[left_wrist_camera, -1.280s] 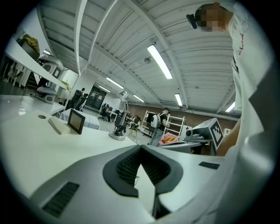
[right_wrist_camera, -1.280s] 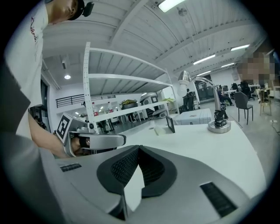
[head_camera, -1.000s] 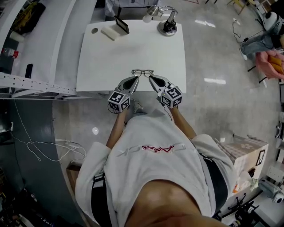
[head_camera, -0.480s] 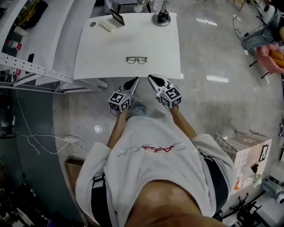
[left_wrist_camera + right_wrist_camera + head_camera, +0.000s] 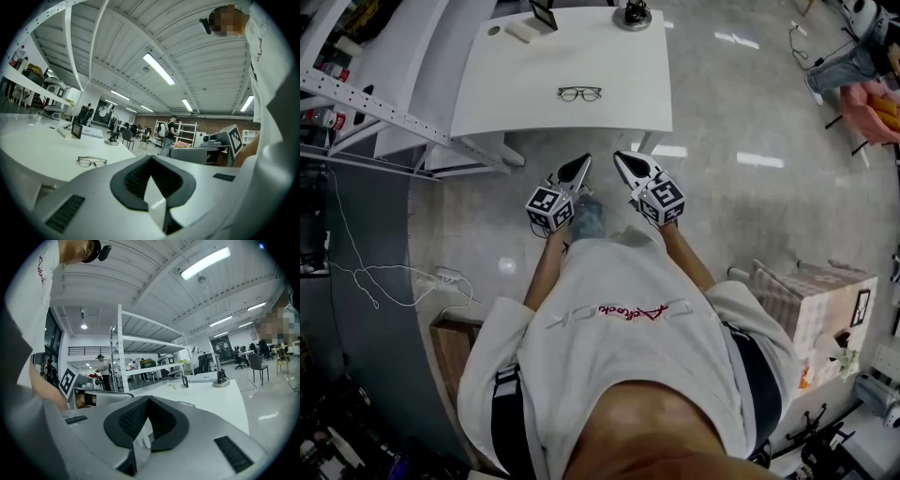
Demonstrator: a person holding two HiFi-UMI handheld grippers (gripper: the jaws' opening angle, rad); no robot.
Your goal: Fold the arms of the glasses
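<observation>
The thin dark-framed glasses (image 5: 579, 93) lie on the white table (image 5: 506, 103), nearer its front edge; in the left gripper view the glasses (image 5: 92, 161) rest well ahead of the jaws. They are too small to tell how the arms stand. My left gripper (image 5: 584, 160) and right gripper (image 5: 619, 156) hang side by side over the floor, short of the table's front edge. Both point toward the table, and both are shut with nothing between the jaws. The shut left gripper (image 5: 150, 157) and the shut right gripper (image 5: 147, 399) each fill the bottom of their own view.
At the table's far edge stand a small dark screen (image 5: 544, 13), a lamp base (image 5: 633, 16) and a white block (image 5: 522, 31). A metal shelf rack (image 5: 356, 98) runs along the left. A cardboard box (image 5: 811, 300) sits on the floor at right, a cable (image 5: 384, 281) at left.
The person has backed away from the table. Both shut grippers, which were at the glasses by the table's front edge, now hang over the floor. The glasses stay on the table.
</observation>
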